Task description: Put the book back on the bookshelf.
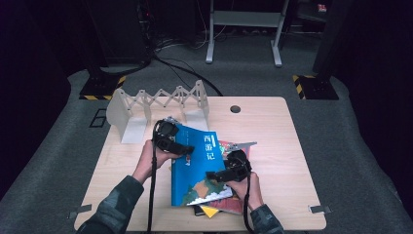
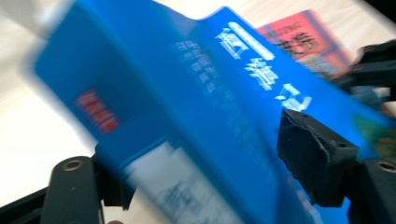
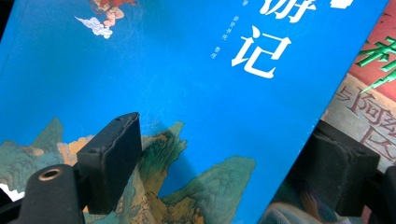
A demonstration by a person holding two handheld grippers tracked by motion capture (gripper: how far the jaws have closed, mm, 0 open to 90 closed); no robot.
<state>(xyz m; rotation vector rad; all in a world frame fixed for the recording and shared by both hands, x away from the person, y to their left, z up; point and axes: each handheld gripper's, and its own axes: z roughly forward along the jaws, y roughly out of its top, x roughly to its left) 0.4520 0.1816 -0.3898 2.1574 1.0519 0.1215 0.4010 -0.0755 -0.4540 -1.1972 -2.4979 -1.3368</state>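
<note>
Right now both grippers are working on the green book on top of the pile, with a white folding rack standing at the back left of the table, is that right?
Not quite: the book on top of the pile is blue, not green, as the high view shows. The rest holds: the left gripper and the right gripper are both at it, and the white folding rack stands at the back left of the table.

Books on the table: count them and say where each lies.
3 at least: the blue book on top, a red book under its right side, a yellow one poking out at the near edge; more may be hidden.

Both grippers' fingers (image 2: pixel 317 163) apart
</note>
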